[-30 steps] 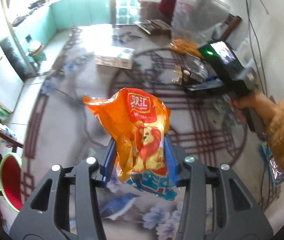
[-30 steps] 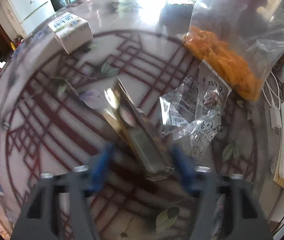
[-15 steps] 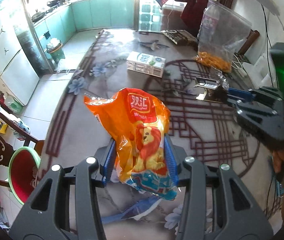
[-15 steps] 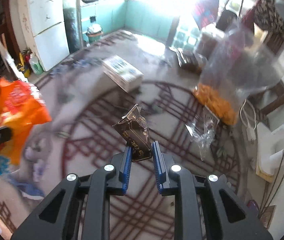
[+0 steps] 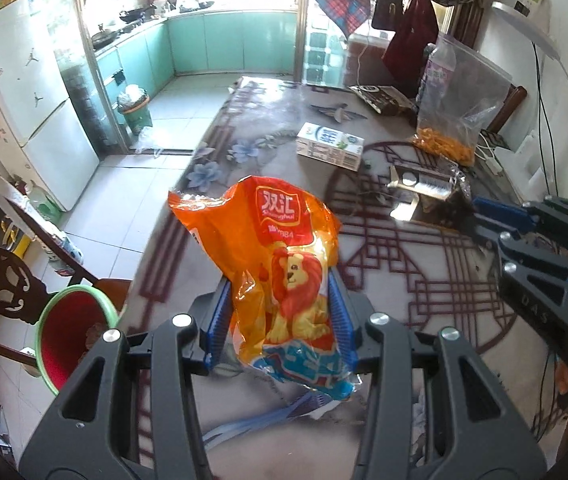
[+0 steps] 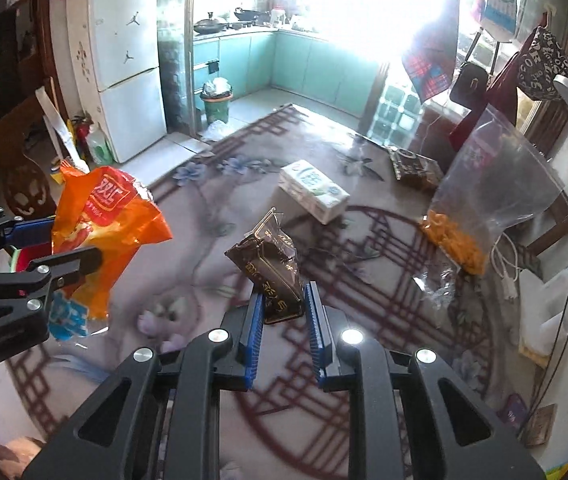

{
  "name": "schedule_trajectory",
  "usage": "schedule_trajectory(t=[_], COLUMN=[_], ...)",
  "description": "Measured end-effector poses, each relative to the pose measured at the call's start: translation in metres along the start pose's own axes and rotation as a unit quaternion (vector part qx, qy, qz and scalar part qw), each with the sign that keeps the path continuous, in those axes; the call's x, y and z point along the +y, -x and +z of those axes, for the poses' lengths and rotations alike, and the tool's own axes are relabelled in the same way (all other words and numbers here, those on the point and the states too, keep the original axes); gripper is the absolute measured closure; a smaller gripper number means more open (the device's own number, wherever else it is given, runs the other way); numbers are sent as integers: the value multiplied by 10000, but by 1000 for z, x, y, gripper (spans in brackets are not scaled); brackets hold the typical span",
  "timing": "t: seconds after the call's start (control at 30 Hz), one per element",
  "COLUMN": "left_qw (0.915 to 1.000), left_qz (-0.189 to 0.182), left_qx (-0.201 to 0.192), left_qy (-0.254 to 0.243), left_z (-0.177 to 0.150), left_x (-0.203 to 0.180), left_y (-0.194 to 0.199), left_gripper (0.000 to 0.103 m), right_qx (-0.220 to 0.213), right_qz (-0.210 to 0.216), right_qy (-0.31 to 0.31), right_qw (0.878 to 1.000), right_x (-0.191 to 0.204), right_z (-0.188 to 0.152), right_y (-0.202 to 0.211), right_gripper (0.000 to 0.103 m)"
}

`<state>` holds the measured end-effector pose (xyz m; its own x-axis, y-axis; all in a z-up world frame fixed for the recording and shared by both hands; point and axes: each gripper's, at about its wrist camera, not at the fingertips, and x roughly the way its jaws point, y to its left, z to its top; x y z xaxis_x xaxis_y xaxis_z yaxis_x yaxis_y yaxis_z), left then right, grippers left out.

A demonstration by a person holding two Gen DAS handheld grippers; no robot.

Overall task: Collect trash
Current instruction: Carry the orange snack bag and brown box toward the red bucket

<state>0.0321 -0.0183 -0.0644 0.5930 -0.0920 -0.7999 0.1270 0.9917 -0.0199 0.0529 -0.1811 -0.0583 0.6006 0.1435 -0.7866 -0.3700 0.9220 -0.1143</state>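
The left gripper [image 5: 280, 320] is clamped on an empty orange snack bag [image 5: 276, 268] printed with a lion, its blue pads pressing the crumpled lower half so the bag stands up above the fingers, clear of the table. The right gripper [image 6: 284, 312] is nearly shut, pinching the bottom corner of a dark brown foil wrapper [image 6: 272, 268] that sticks up and slightly left of its tips, also off the tabletop. Gripping each piece low and lifting it free looks meant to keep the light film from dragging or snagging on the patterned table [image 6: 383, 320] on the way to a bin. Below and to the left of the left gripper, off the table edge, stands a red bucket with a green rim [image 5: 72, 332], the likeliest drop point. Ahead of the right gripper lie a white milk carton [image 6: 313, 192], and to its right a crumpled clear wrapper [image 6: 433, 284] and a clear bag of orange snacks [image 6: 483, 208], probably to be kept.
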Motion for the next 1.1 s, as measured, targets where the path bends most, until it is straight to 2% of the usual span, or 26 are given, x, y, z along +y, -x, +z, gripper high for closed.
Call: schedule_trajectory(t=[0.27, 0.67, 1.1], left_qw=[9996, 9993, 9998], left_qz=[112, -86, -166], left_qx=[-208, -332, 48], left_qy=[129, 113, 29], left_z=[-6, -6, -20], left_x=[35, 118, 208], left_y=[15, 23, -1], left_gripper=[60, 60, 60], right_qx=[44, 127, 479], right_qz=[79, -24, 87], right_qy=[106, -61, -178], right_qw=[9999, 9999, 9987], right_x=[40, 114, 202], right_z=[7, 37, 58], right_y=[4, -8, -34], right_gripper=[84, 84, 84])
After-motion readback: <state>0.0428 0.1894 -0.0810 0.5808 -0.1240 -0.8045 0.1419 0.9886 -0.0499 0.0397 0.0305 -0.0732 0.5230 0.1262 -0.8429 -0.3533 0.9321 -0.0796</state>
